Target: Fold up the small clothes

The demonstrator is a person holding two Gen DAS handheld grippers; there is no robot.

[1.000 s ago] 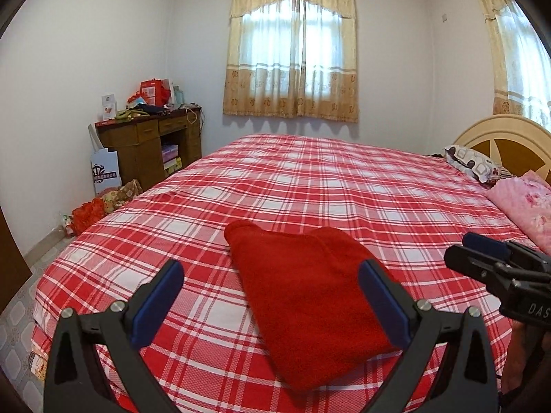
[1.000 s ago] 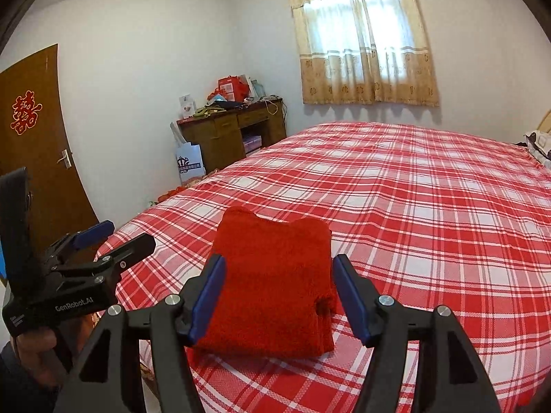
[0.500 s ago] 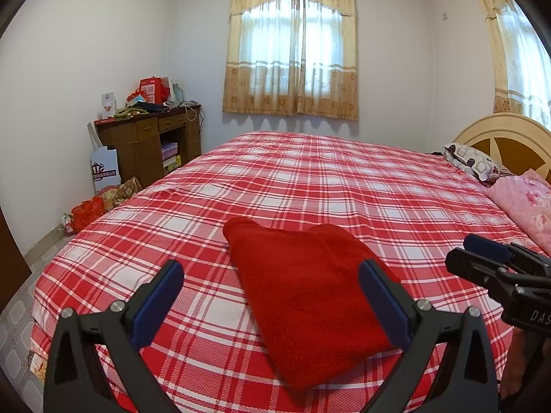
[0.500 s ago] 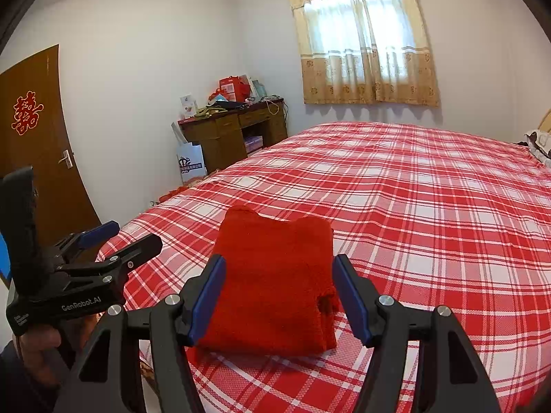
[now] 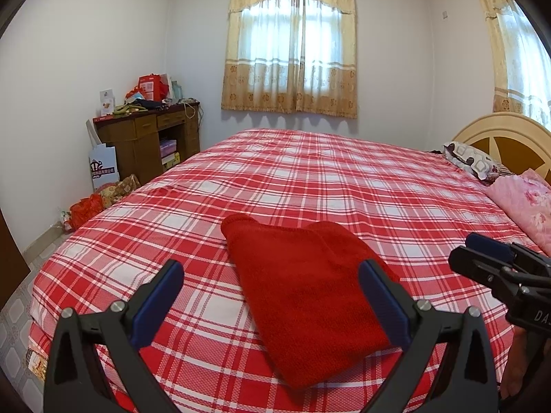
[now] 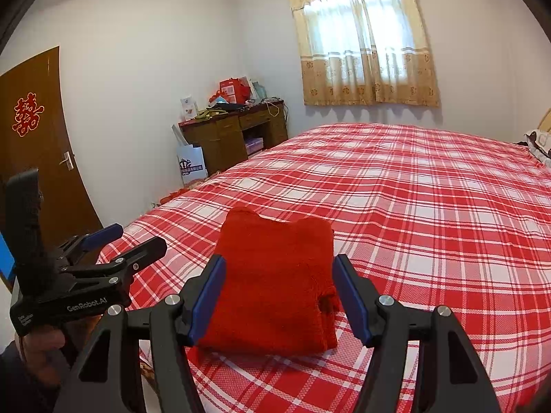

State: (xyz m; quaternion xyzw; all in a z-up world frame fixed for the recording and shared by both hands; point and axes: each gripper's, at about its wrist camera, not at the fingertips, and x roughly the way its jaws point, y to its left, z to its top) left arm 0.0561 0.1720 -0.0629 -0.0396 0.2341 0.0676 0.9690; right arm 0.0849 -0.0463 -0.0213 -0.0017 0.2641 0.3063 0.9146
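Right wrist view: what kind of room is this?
A home bedroom, most likely: a large bed under a red plaid sheet, a curtained window, and a cluttered wooden desk by the wall.

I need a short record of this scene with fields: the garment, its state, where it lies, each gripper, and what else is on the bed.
garment: red cloth
state: folded into a flat rectangle
place: on the plaid bed, near its front edge
left gripper: open, holds nothing, above the cloth
right gripper: open, holds nothing, above the cloth
also on bed: pillow and pink blanket by the headboard
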